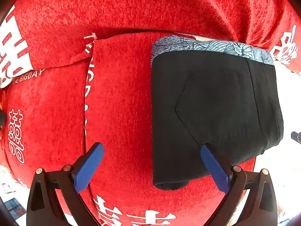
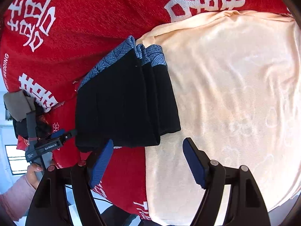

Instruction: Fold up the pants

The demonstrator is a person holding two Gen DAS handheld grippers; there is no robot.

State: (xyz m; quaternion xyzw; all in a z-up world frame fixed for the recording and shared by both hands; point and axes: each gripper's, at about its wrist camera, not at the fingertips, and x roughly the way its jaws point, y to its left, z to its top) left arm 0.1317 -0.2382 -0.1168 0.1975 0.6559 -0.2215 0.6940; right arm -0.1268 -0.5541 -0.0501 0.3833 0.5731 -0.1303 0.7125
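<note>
The black pants lie folded into a compact stack on the red cloth, with a blue patterned waistband at the far end. My left gripper is open and empty just above the stack's near left edge. In the right wrist view the folded pants sit across the red cloth and a cream sheet. My right gripper is open and empty just short of the stack's near edge. The left gripper also shows there, at the stack's left side.
A red cloth with white characters covers the surface and rises in folds at the back. A cream sheet lies to the right of the pants. A person's hand and pink sleeve hold the left tool.
</note>
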